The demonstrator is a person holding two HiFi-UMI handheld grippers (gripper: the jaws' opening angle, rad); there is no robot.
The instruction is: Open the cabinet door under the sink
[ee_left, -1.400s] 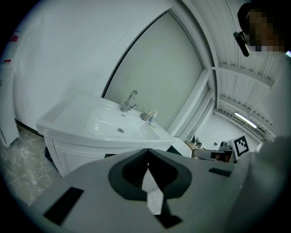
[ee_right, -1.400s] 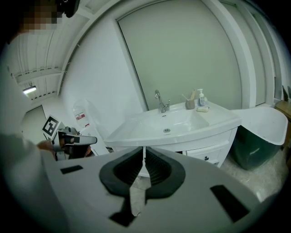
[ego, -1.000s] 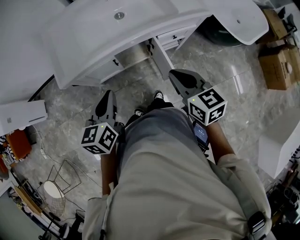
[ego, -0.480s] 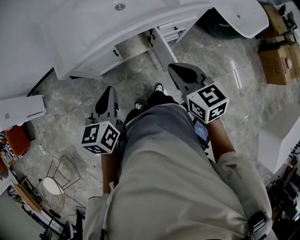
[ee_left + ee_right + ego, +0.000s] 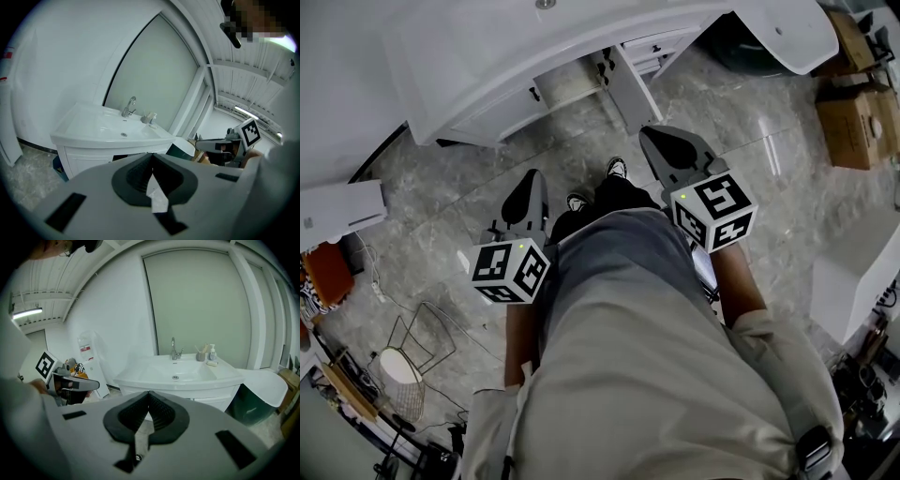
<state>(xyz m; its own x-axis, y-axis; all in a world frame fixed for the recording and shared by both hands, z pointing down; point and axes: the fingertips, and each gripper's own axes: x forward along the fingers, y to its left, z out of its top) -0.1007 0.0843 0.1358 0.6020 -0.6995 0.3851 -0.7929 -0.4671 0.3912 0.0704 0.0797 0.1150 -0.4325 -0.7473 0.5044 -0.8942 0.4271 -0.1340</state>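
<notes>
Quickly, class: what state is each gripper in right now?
Left gripper: closed, holding nothing.
Right gripper: closed, holding nothing.

The person stands with both arms bent at the sides of the body and holds a gripper in each hand, both pointing forward and away from the torso. The left gripper (image 5: 528, 186) sits a little lower and closer to the body than the right gripper (image 5: 664, 148). Each carries its marker cube (image 5: 510, 272) at the rear, just ahead of the bare left forearm (image 5: 518, 336) and right forearm (image 5: 737, 284). Seen along its own length, the left gripper (image 5: 151, 157) has its jaws pressed together at the tips with nothing between them. The right gripper (image 5: 149, 394) is likewise closed and empty. The two grippers are held apart, roughly parallel.
</notes>
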